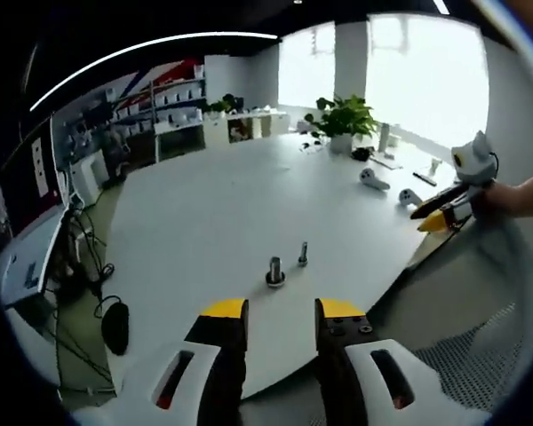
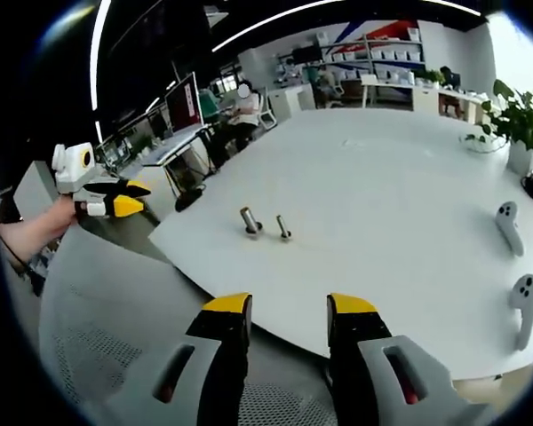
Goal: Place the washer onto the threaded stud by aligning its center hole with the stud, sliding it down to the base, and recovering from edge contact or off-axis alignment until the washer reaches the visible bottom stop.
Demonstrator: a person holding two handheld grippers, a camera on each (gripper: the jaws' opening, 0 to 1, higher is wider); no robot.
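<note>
Two short metal studs stand upright near the front edge of a big white table (image 1: 213,204). The thicker stud (image 1: 275,270) (image 2: 250,220) has a wider ring at its foot; I cannot tell whether that is the washer. Just beside it is the thinner stud (image 1: 303,254) (image 2: 283,228). My left gripper (image 1: 282,311) is off the table edge, short of the studs, open and holding nothing. It also appears in the right gripper view as the left gripper (image 2: 115,200), held in a hand. My right gripper (image 2: 289,306) is likewise open and off the table, seen again as the right gripper (image 1: 442,213).
A potted plant (image 1: 342,120) and two white controllers (image 2: 508,222) (image 2: 522,306) sit on the table's far side. A grey mesh chair (image 2: 115,302) is below the table edge. Desks with monitors (image 2: 182,102), shelves and a seated person (image 2: 244,106) lie beyond.
</note>
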